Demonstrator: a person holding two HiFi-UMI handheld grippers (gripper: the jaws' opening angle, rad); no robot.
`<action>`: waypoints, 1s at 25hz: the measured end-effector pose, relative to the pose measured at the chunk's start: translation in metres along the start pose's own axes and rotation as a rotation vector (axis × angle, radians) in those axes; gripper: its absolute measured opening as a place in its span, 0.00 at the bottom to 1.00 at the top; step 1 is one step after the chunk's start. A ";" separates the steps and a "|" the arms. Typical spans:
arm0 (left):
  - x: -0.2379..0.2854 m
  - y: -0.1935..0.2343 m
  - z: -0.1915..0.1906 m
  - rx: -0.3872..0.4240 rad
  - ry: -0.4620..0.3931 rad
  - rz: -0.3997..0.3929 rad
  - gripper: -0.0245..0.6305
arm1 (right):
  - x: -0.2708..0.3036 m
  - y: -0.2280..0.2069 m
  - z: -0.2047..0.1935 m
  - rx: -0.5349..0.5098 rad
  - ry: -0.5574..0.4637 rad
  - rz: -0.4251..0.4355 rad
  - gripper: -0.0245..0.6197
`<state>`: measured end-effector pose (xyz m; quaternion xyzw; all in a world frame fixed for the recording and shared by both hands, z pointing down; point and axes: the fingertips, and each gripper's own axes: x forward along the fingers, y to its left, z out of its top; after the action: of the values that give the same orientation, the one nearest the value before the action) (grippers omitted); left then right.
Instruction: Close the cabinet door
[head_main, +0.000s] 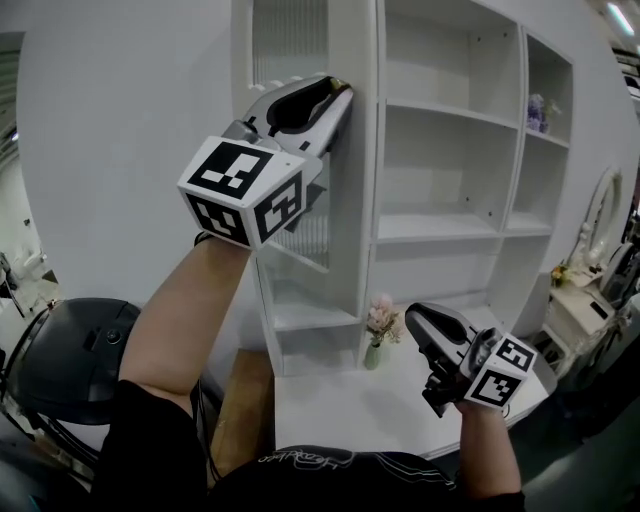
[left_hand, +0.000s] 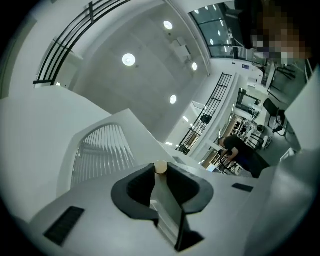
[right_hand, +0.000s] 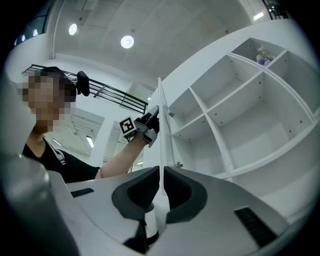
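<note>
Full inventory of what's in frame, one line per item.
cabinet: 1, white, open shelves, behind the table
door: 1, white with ribbed glass, open, cabinet's left side
knob: 1, cream, on the door
table: 1, white, in front of the cabinet
vase: 1, pink flowers, on the table by the cabinet base
purple flowers: 1 bunch, upper right shelf
dresser: 1, white, far right
left gripper: 1, white and black, shut on the knob
right gripper: 1, white and black, shut, empty, low over the table

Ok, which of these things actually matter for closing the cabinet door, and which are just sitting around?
For the job: cabinet door; knob; left gripper, clamped on the knob.
Lying about: pink flower vase; purple flowers; right gripper, empty.
</note>
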<state>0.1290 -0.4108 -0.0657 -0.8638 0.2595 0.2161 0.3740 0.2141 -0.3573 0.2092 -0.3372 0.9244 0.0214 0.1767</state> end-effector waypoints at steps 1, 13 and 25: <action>0.006 -0.001 -0.005 0.019 0.007 0.008 0.17 | -0.003 -0.004 0.001 -0.004 -0.001 -0.006 0.12; 0.070 -0.006 -0.061 0.134 0.074 0.048 0.17 | -0.027 -0.046 0.011 -0.031 -0.019 -0.075 0.12; 0.107 0.005 -0.106 0.235 0.148 0.076 0.17 | -0.027 -0.084 -0.001 -0.051 0.028 -0.125 0.12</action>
<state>0.2281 -0.5252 -0.0626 -0.8171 0.3425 0.1338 0.4440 0.2864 -0.4057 0.2259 -0.3992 0.9030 0.0292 0.1563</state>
